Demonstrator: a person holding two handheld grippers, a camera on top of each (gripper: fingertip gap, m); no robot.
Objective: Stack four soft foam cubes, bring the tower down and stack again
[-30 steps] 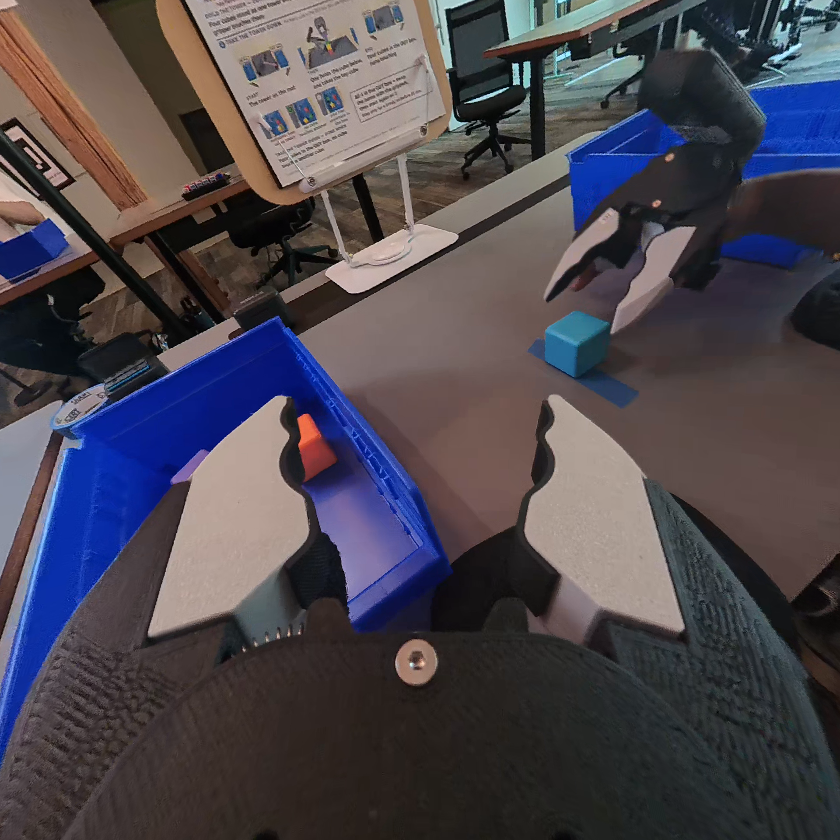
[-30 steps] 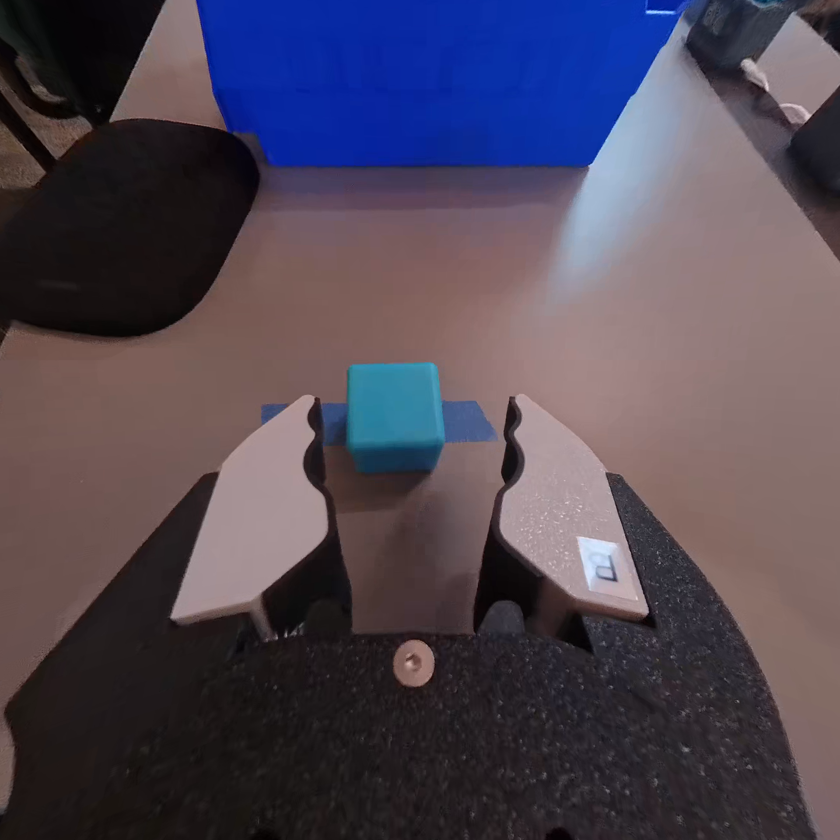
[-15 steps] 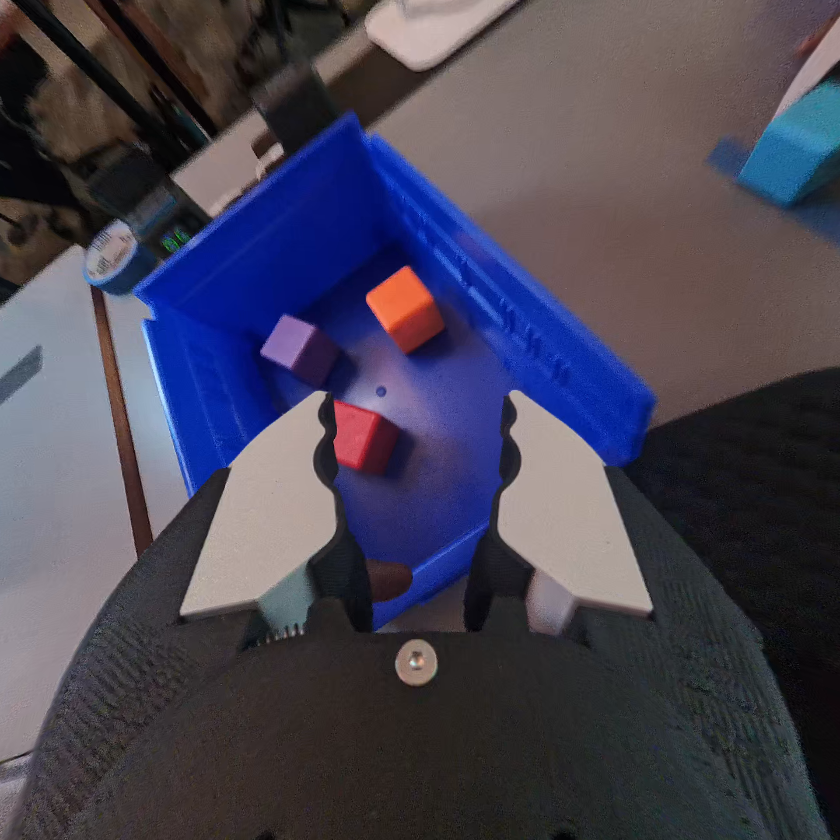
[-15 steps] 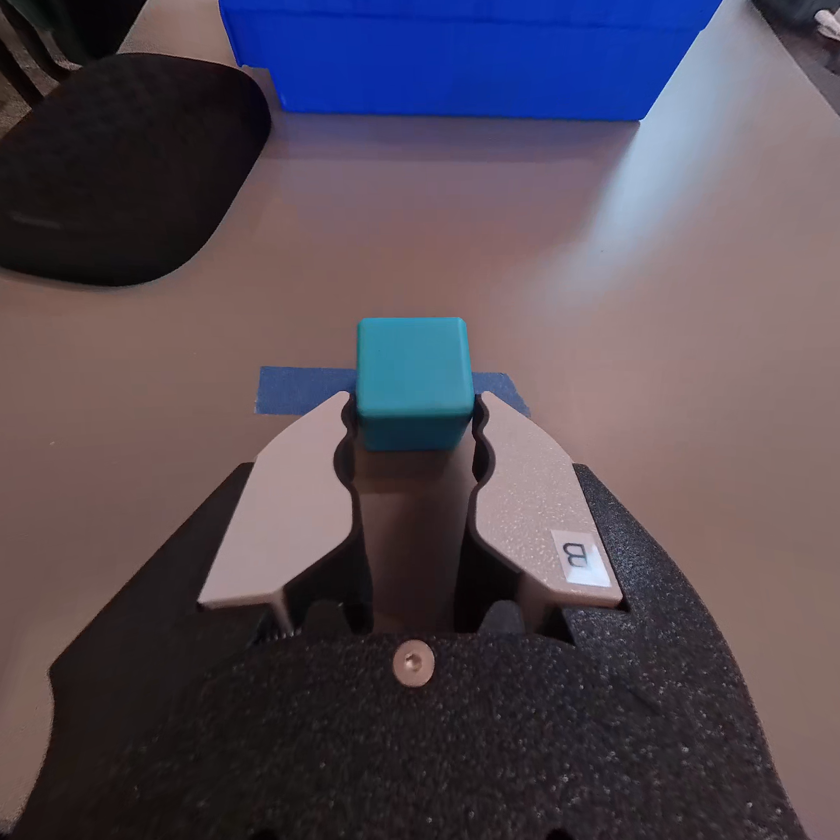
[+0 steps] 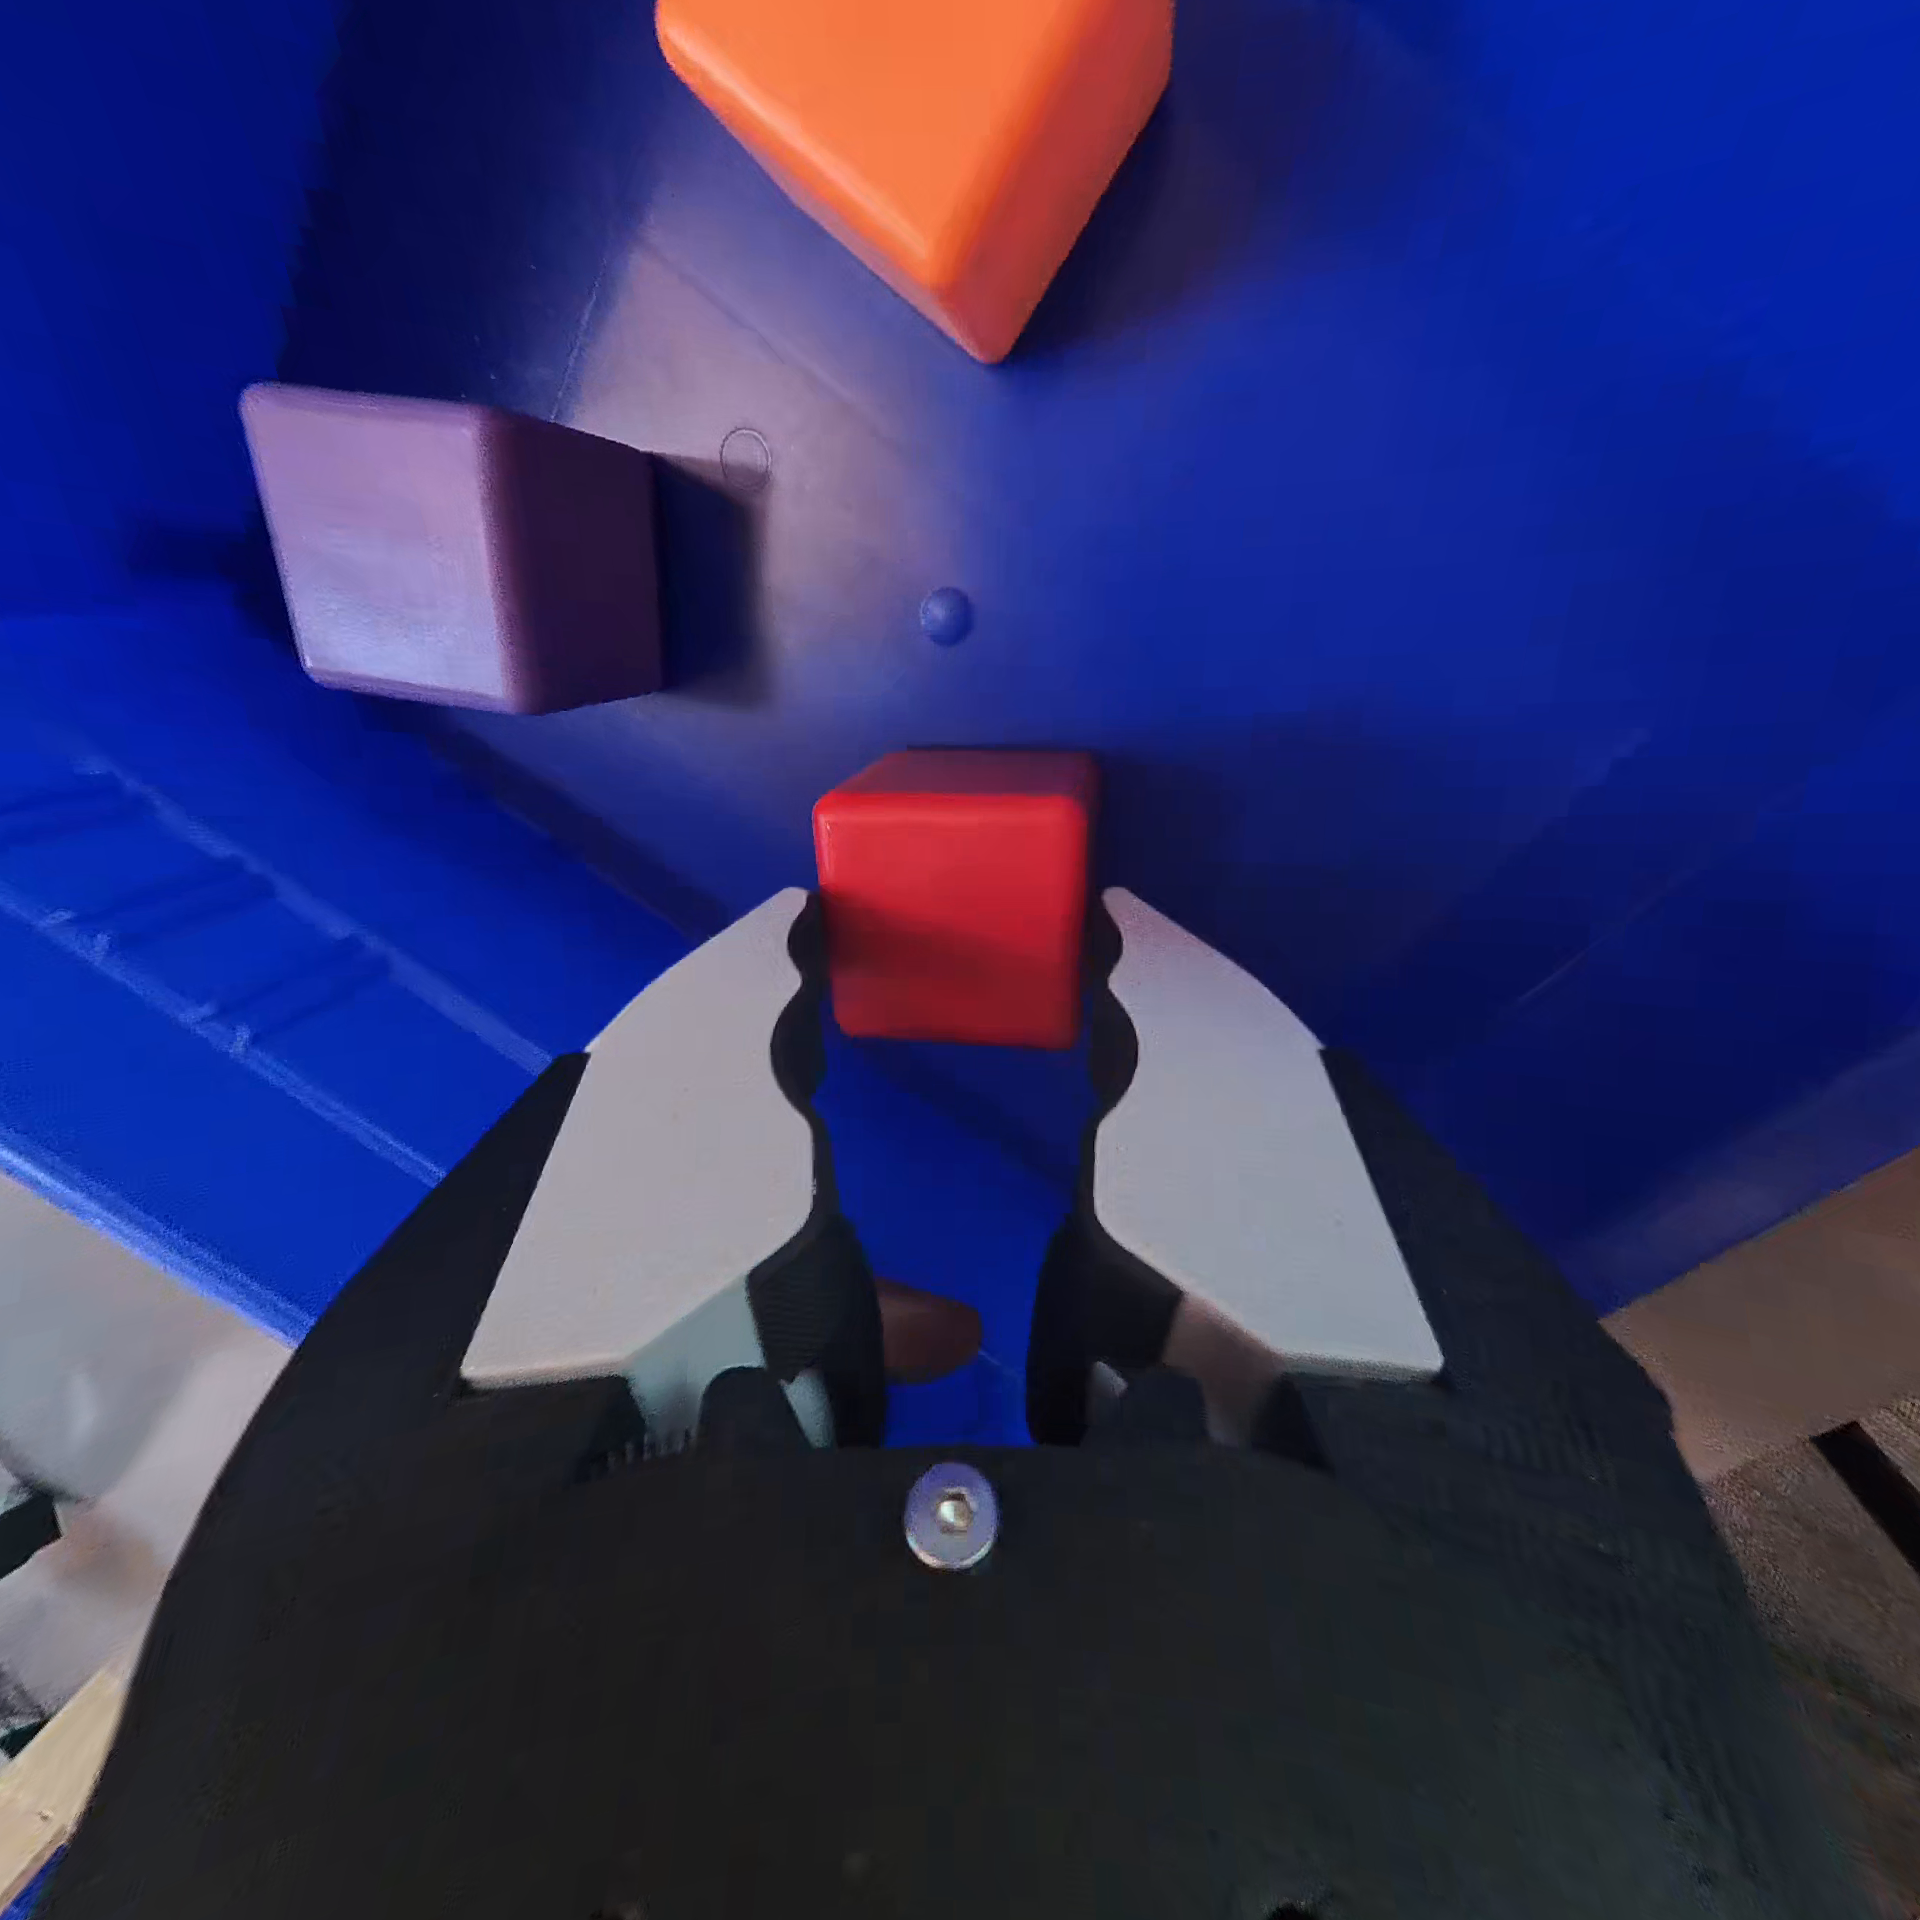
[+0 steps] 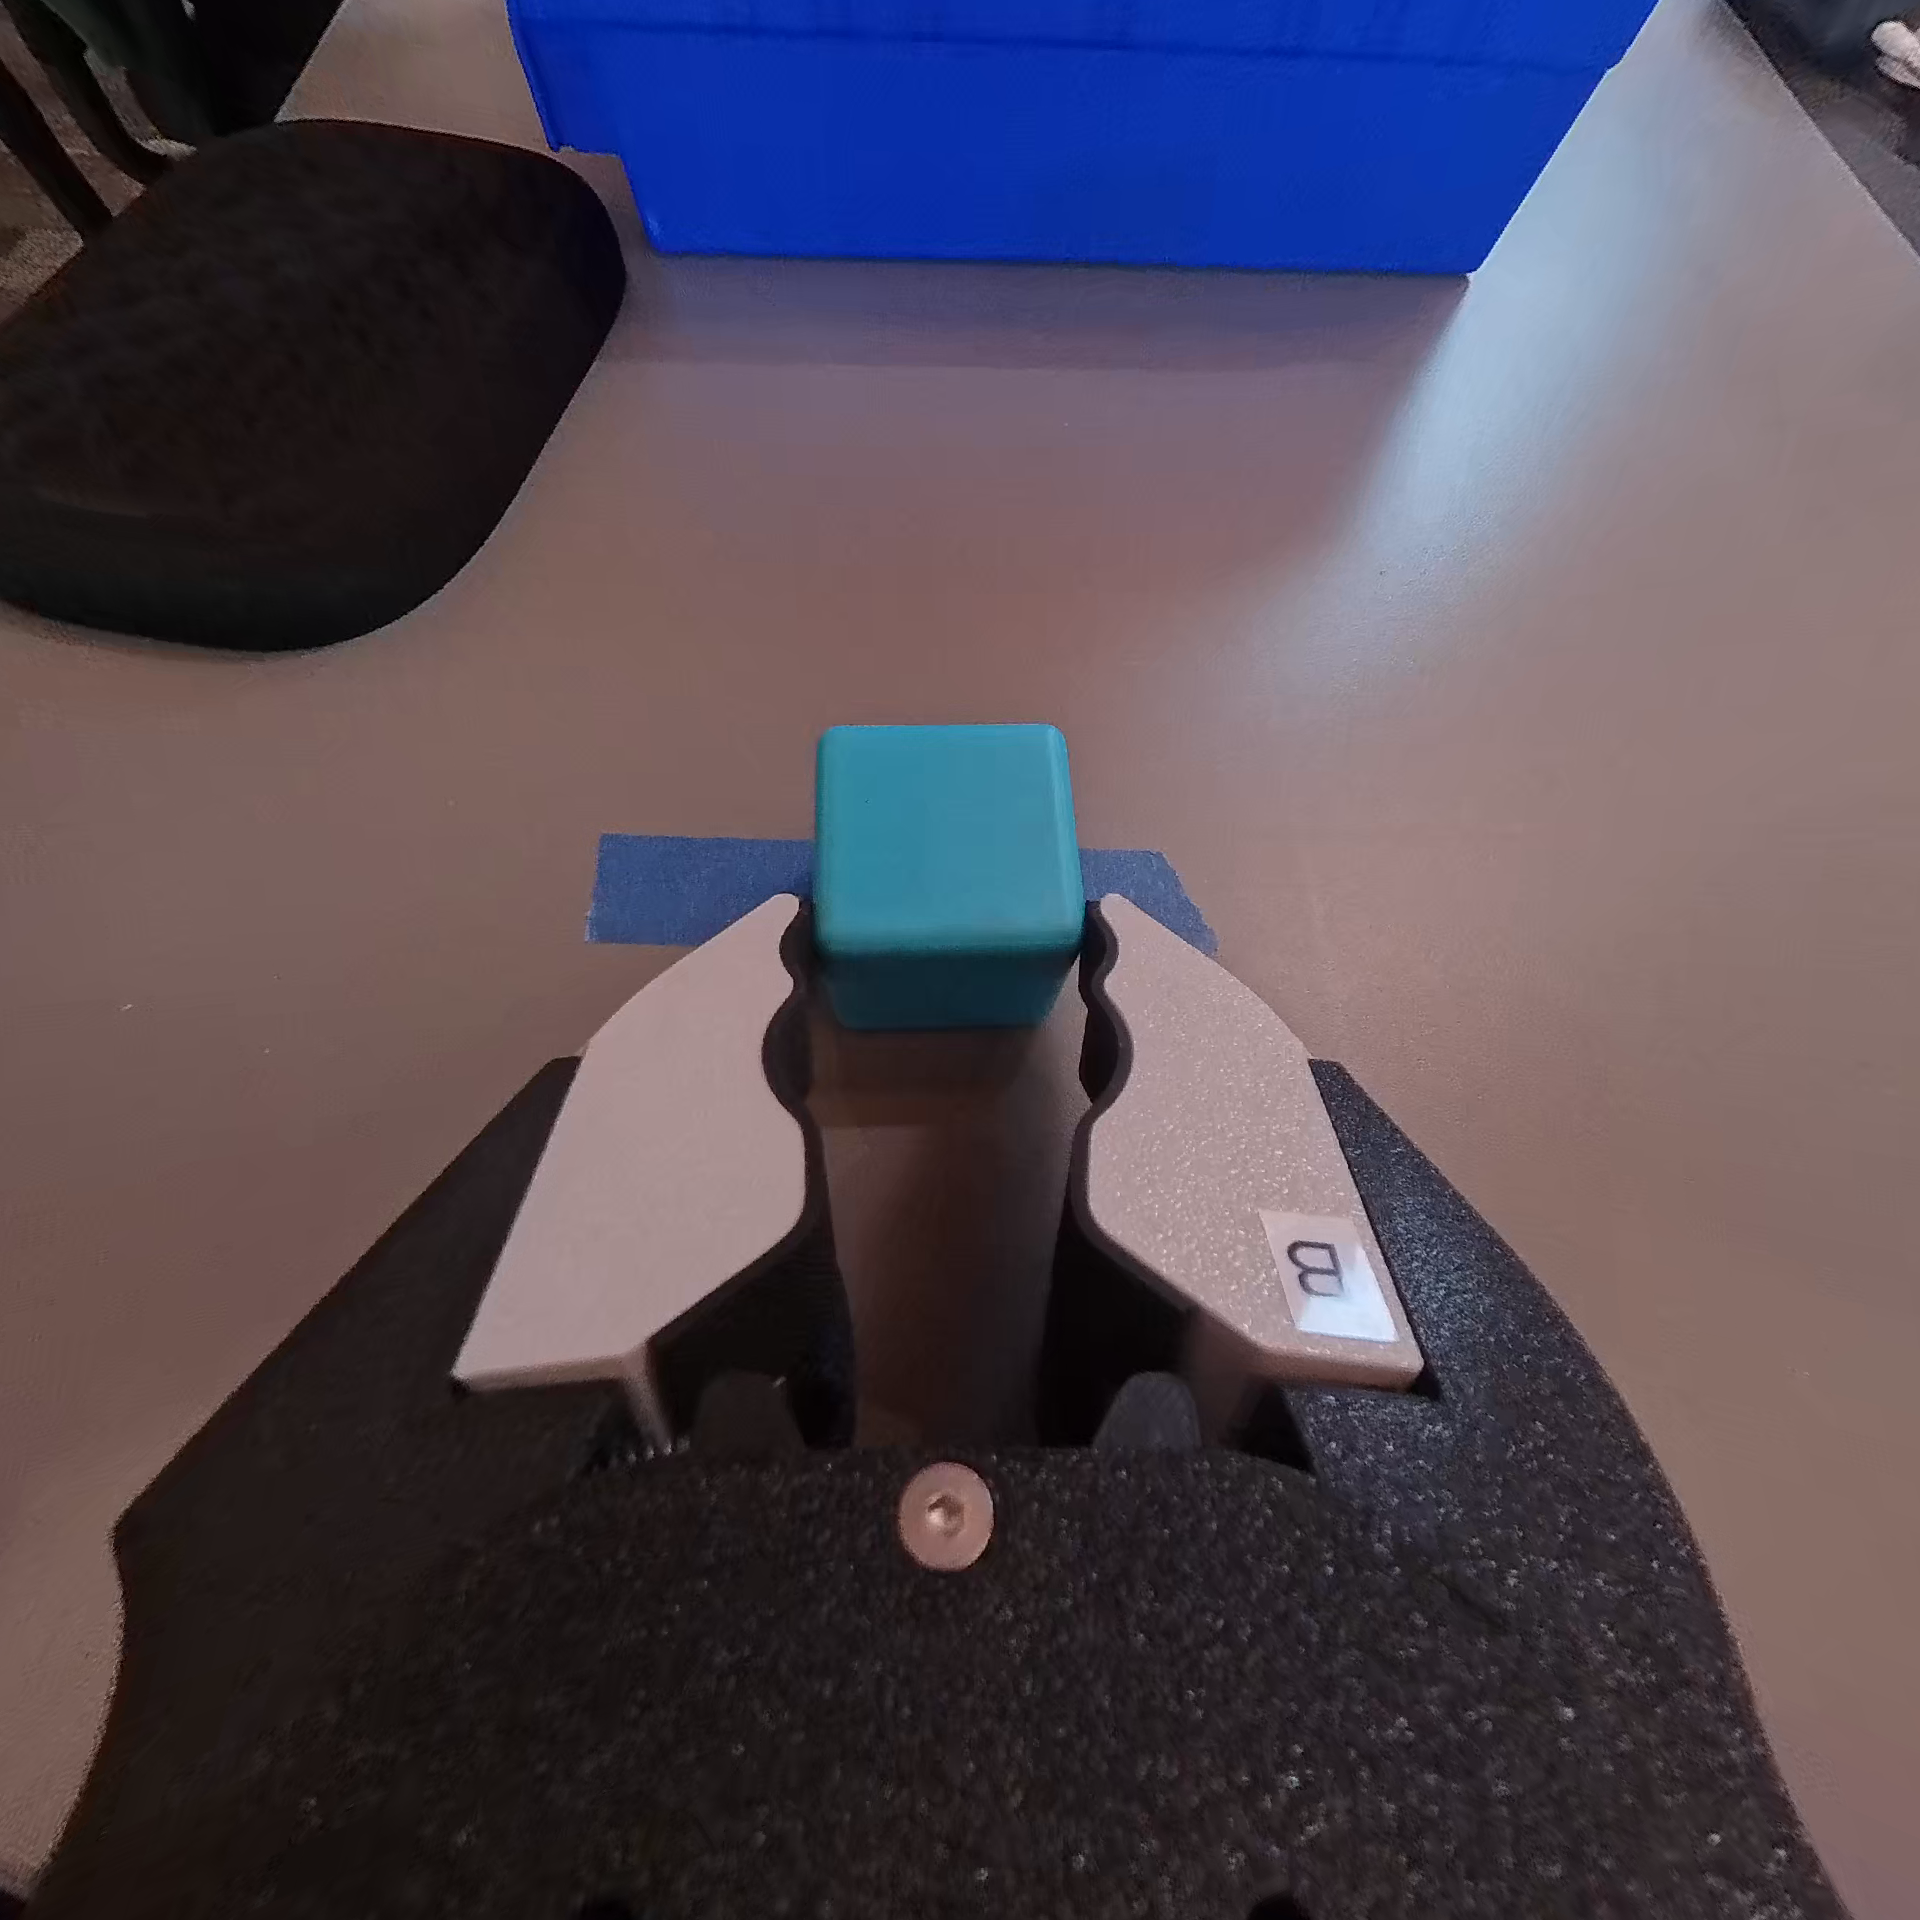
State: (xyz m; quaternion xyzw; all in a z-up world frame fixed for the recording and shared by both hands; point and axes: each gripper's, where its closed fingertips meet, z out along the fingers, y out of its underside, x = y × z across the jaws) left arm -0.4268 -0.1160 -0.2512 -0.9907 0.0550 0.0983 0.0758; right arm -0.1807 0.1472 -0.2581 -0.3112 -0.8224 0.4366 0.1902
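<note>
In your left wrist view, your left gripper pinches the red foam cube inside the blue plastic bin, apparently to lift it for stacking. In your right wrist view, your right gripper clamps the teal foam cube on the blue tape strip, likely steadying the tower's base.

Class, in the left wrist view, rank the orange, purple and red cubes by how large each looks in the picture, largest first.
1. Orange cube, cut off by the top edge.
2. Purple cube.
3. Red cube, between the left claw's fingertips.

The wide-angle lens distorts apparent size, so their true sizes may well match; this view cannot settle it.
</note>
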